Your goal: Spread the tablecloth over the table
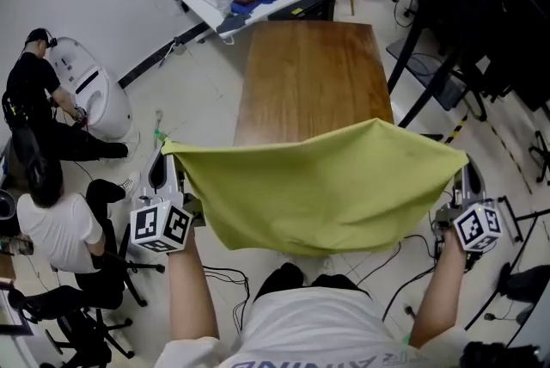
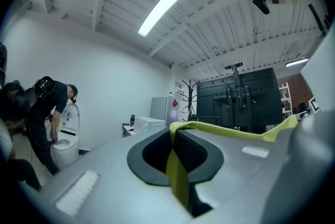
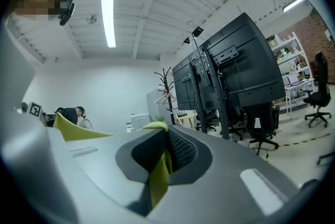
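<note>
I pinch tablecloth [image 1: 318, 186] corners, one in left gripper [image 1: 166, 173], one in right gripper [image 1: 465, 177], so cloth hangs spread between them; bare table [image 1: 309, 74] ahead, lower.

- Yellow-green cloth [image 1: 322, 186], held up in the air by two corners, stretched wide, sagging in the middle, covering the table's near end from view.
- Brown wooden table [image 1: 314, 78], rectangular, lengthwise beyond the cloth.

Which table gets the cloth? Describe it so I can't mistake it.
Straight ahead of the stretched yellow-green tablecloth, mid-floor, stands a long wooden table. Unlike the cluttered white desk beyond its far left corner, its top is brown wood grain.
</note>
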Demonstrator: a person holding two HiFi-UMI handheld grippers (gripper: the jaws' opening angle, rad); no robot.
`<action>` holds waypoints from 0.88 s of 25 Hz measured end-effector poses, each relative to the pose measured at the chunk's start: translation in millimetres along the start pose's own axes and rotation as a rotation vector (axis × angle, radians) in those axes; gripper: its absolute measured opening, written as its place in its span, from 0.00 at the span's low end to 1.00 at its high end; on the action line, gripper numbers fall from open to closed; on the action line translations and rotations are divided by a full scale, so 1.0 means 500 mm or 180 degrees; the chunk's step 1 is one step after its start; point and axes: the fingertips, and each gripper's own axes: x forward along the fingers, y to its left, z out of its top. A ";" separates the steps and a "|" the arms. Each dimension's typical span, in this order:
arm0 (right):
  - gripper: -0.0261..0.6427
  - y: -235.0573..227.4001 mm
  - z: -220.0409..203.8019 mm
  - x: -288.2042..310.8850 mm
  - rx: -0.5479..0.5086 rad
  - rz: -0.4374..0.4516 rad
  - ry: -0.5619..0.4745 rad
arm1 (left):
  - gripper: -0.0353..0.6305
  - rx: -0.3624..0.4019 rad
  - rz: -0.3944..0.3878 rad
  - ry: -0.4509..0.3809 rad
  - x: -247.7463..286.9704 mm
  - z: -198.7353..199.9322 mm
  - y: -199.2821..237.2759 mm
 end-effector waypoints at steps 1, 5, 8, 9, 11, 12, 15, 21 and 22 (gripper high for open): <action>0.05 -0.003 -0.005 0.010 -0.0002 -0.0076 0.0021 | 0.06 -0.0010 -0.0035 0.0040 0.017 -0.012 0.009; 0.05 -0.025 -0.023 0.057 0.0021 -0.0331 0.0089 | 0.06 0.0008 -0.0177 0.0179 0.080 -0.057 0.037; 0.05 -0.053 -0.042 0.108 0.0056 -0.0402 0.0215 | 0.06 0.0048 -0.0223 0.0249 0.124 -0.089 0.047; 0.05 -0.065 -0.051 0.125 0.0066 -0.0416 0.0270 | 0.06 0.0061 -0.0218 0.0279 0.137 -0.101 0.050; 0.05 -0.090 -0.071 0.162 0.0085 -0.0423 0.0378 | 0.06 0.0084 -0.0176 0.0346 0.162 -0.122 0.059; 0.05 -0.100 -0.082 0.181 0.0089 -0.0416 0.0435 | 0.06 0.0093 -0.0147 0.0379 0.175 -0.131 0.065; 0.05 -0.125 -0.114 0.235 0.0079 -0.0377 0.0581 | 0.06 0.0142 -0.0081 0.0470 0.212 -0.161 0.081; 0.05 -0.169 -0.182 0.329 0.0135 -0.0393 0.0804 | 0.06 0.0253 -0.0093 0.0641 0.304 -0.228 0.094; 0.05 -0.173 -0.190 0.346 0.0121 -0.0388 0.0839 | 0.06 0.0272 -0.0092 0.0665 0.318 -0.239 0.098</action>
